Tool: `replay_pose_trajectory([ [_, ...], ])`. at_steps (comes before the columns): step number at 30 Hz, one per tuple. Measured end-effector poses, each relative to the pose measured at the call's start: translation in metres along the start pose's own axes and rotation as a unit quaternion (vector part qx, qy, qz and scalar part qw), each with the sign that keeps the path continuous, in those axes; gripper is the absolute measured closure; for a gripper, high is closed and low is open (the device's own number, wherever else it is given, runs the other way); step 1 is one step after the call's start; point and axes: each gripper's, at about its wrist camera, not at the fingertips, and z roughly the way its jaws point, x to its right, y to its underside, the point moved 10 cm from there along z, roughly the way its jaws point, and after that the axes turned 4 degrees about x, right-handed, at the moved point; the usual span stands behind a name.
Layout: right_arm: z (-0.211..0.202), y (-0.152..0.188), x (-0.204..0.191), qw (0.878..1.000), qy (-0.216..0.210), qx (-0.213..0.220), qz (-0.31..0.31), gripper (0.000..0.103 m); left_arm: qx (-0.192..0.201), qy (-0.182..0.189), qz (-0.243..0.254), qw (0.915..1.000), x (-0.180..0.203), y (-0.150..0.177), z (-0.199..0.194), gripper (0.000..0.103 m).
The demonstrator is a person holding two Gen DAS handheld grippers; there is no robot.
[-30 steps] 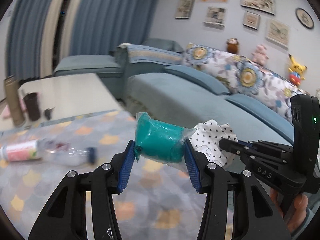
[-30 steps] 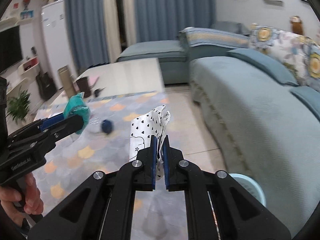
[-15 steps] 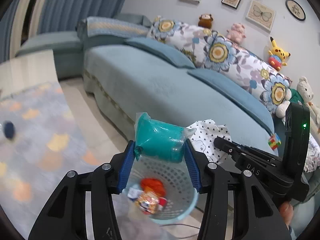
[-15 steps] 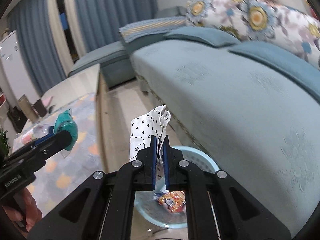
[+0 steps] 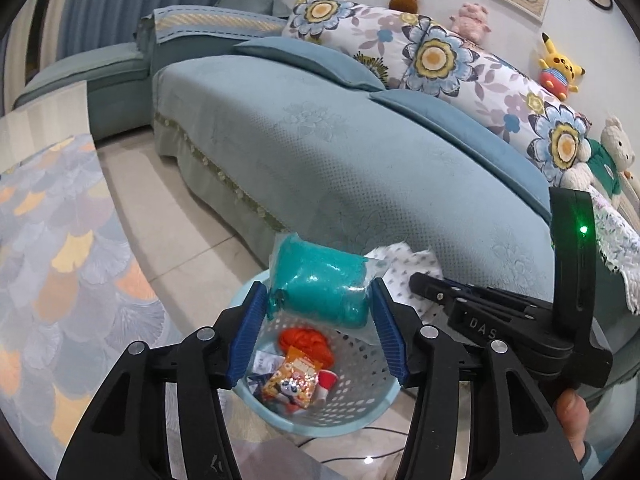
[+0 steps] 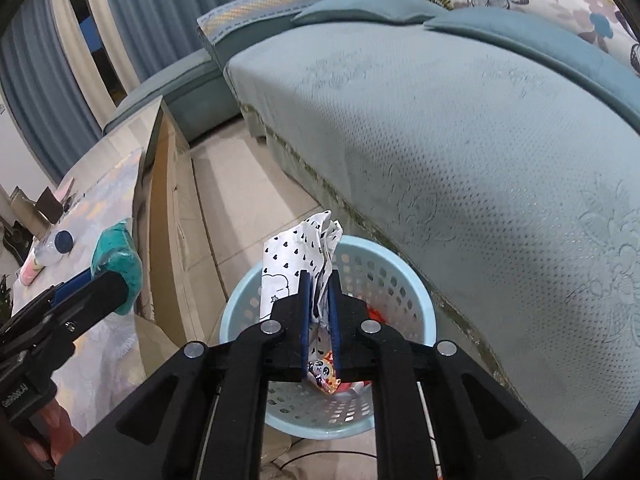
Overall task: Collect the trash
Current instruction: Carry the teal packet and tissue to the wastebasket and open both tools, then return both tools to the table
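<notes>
My left gripper (image 5: 318, 312) is shut on a teal packet in clear wrap (image 5: 320, 284) and holds it above the light blue perforated basket (image 5: 360, 408). The basket holds an orange wad (image 5: 306, 342) and a snack wrapper (image 5: 294, 380). My right gripper (image 6: 319, 300) is shut on a white paper with black hearts (image 6: 294, 258), held over the same basket (image 6: 416, 304). The right gripper also shows in the left wrist view (image 5: 424, 284), beside the left one. The teal packet shows at the left of the right wrist view (image 6: 118, 262).
A teal sofa (image 5: 340, 152) with floral cushions stands just behind the basket. A low table with a patterned cloth (image 6: 92, 216) lies to the left, with a plastic bottle (image 6: 54, 248) on it. Tiled floor (image 6: 248, 208) runs between table and sofa. A cable lies by the basket.
Both grippers have swung from over the table toward the sofa and down over the basket, each still holding its item. The basket now sits directly below both.
</notes>
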Motion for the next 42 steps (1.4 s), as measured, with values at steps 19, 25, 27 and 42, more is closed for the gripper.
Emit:
replay_pose_trajectory([
  [19, -0.022, -0.005, -0.037, 0.998, -0.050, 0.023, -0.005, 0.061, 0.037, -0.007, 0.001, 0.9993, -0.014, -0.010, -0.035, 0.032],
  [25, -0.040, -0.017, -0.080, 0.996, -0.071, 0.045, -0.033, 0.056, 0.094, -0.024, -0.021, 0.9950, -0.034, -0.036, -0.078, 0.028],
  [27, -0.045, -0.021, -0.094, 0.995, -0.075, 0.051, -0.041, 0.054, 0.110, -0.037, -0.026, 0.9929, -0.043, -0.044, -0.094, 0.028],
  [42, -0.068, -0.043, -0.286, 0.975, -0.141, 0.060, -0.162, 0.040, 0.151, -0.214, -0.047, 0.9638, -0.225, -0.035, -0.264, 0.020],
])
